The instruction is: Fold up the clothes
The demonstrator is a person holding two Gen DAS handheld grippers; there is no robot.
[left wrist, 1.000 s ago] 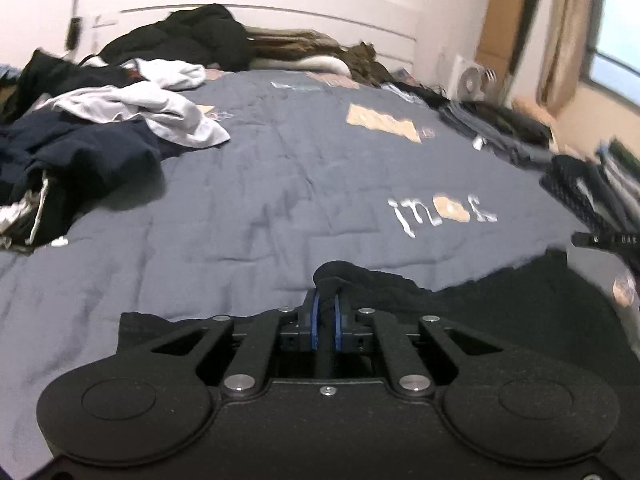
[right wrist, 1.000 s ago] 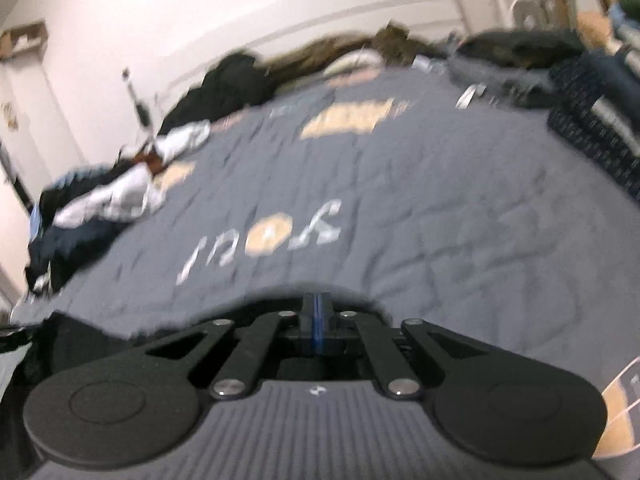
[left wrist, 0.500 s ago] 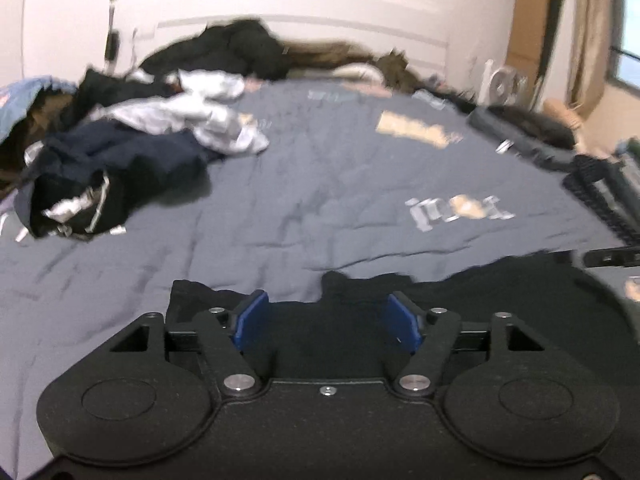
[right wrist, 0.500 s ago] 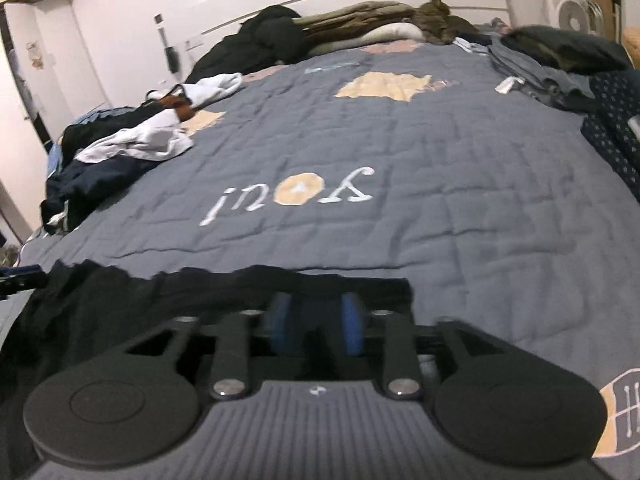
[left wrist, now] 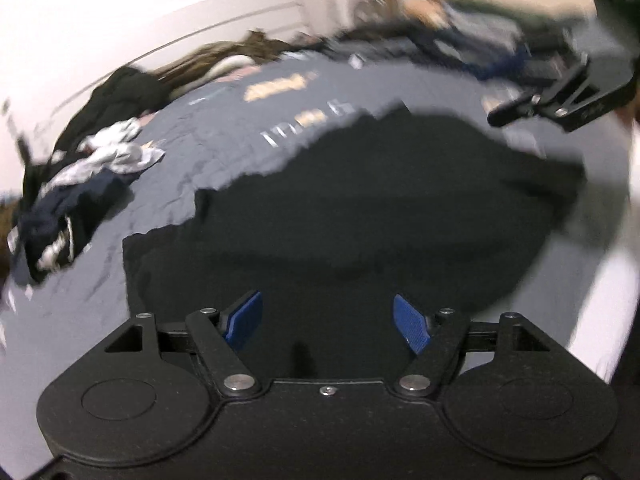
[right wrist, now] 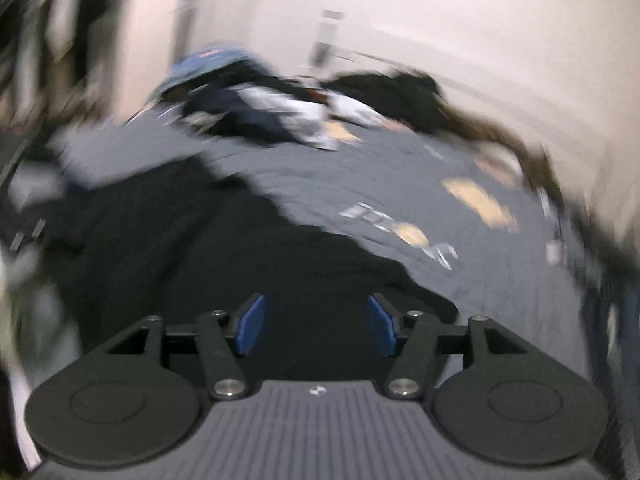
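A black garment (left wrist: 380, 208) lies spread on the grey-blue quilted bedspread (left wrist: 224, 148), near the edge of the bed closest to both grippers. Its far edge looks ragged against the quilt (the blur in both views makes the outline hard to read), and I cannot tell whether it is a shirt or something else.

The left gripper (left wrist: 327, 322) hovers over the near part of the garment with its jaws spread wide; the blue pads (left wrist: 244, 320) stand well apart with nothing between them but dark cloth below. Whether the pads touch the fabric I cannot tell.

The right gripper (right wrist: 314, 324) is likewise released, its blue pads wide apart above the black cloth, grasping nothing. In the left wrist view the right gripper also shows at the upper right, above the far corner of the garment.

On the bedspread beyond the garment, pale lettering (right wrist: 400, 232) and a tan patch (left wrist: 280, 88) are printed on the quilt. Further off, a heap of unfolded clothes (left wrist: 84, 176) in white, navy and black lies at one side of the bed, well apart from the black garment. More dark clothing (left wrist: 120, 92) is piled against the white headboard (left wrist: 208, 28). Something white (left wrist: 616, 264), badly smeared, fills the right edge of the left wrist view; I cannot tell what it is.
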